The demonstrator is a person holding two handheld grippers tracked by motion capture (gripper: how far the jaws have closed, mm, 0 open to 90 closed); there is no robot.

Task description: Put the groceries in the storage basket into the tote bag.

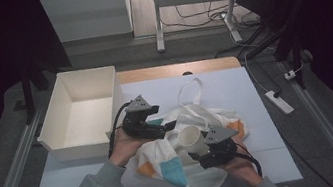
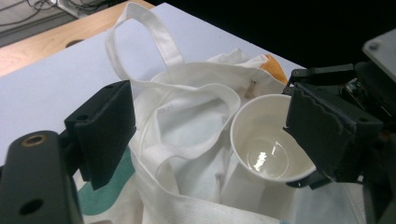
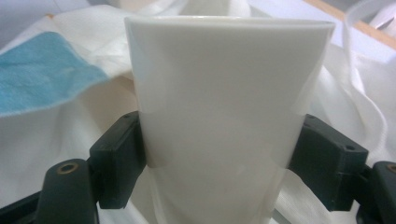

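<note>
Between the right gripper (image 3: 215,154) jaws, a plain white cup (image 3: 219,116) stands upright

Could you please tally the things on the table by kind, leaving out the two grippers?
Paper cup: 1, white, clamped in the right gripper
Tote bag: 1, white cloth with teal and orange patches
Storage bin: 1, white, open-topped, at the table's left edge
Total: 3

Dim overall; the room around the surface (image 1: 235,92) falls to black. Overhead light glares inside the cup (image 2: 268,144). Close up, the cup's wall looks soft and blurred.
</note>
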